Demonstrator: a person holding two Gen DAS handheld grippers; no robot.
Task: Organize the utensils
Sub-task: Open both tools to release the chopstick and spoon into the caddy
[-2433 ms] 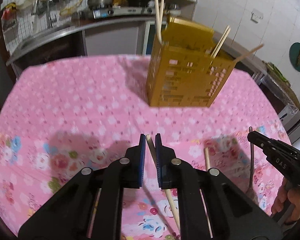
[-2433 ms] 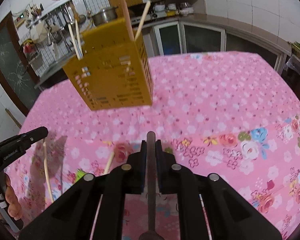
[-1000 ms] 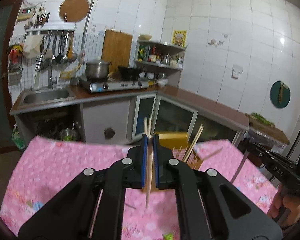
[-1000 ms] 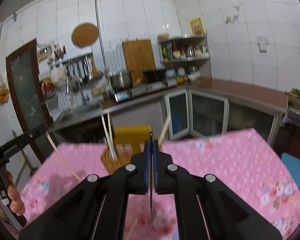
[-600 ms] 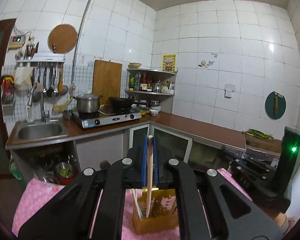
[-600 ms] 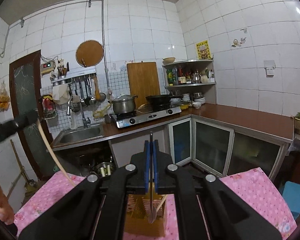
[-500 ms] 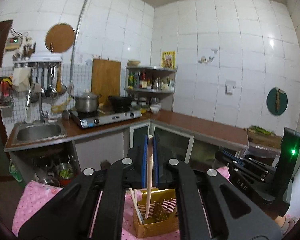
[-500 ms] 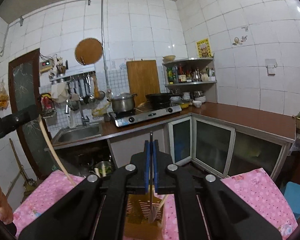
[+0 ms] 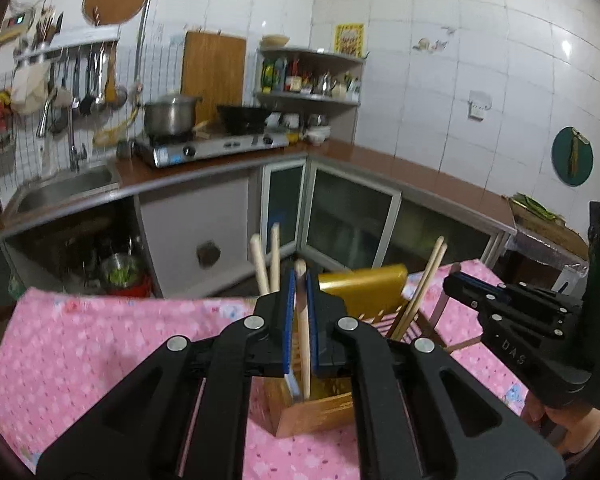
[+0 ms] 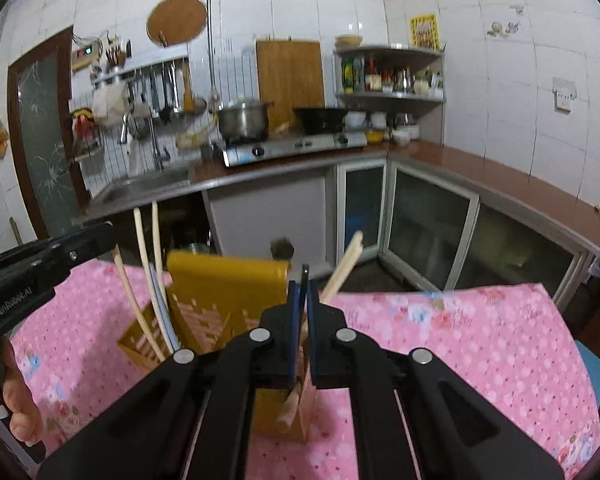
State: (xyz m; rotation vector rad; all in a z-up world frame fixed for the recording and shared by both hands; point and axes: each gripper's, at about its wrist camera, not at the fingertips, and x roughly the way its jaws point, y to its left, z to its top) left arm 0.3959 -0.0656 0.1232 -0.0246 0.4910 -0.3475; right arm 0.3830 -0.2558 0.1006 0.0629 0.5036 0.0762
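A yellow perforated utensil holder (image 9: 360, 288) stands on the pink floral tablecloth (image 9: 80, 344); it also shows in the right wrist view (image 10: 220, 292). Several wooden chopsticks (image 9: 420, 288) stand in it. My left gripper (image 9: 300, 276) is shut on a wooden chopstick (image 9: 303, 344) held upright, its lower end inside the holder. My right gripper (image 10: 302, 284) is shut on a thin dark metal utensil (image 10: 305, 270) held upright over the holder's right side; its lower end is hidden. The right gripper also shows in the left wrist view (image 9: 452, 282).
The table's pink cloth (image 10: 460, 344) spreads around the holder. Behind it are a kitchen counter (image 9: 220, 160) with a stove and pot (image 9: 170, 114), a sink (image 9: 60, 188) and glass-door cabinets (image 9: 348, 216). A hand (image 10: 20, 396) holds the left gripper.
Both grippers have tipped down and moved closer to the holder. The chopstick's lower end has gone down into the holder, and the dark utensil now hangs just over it.
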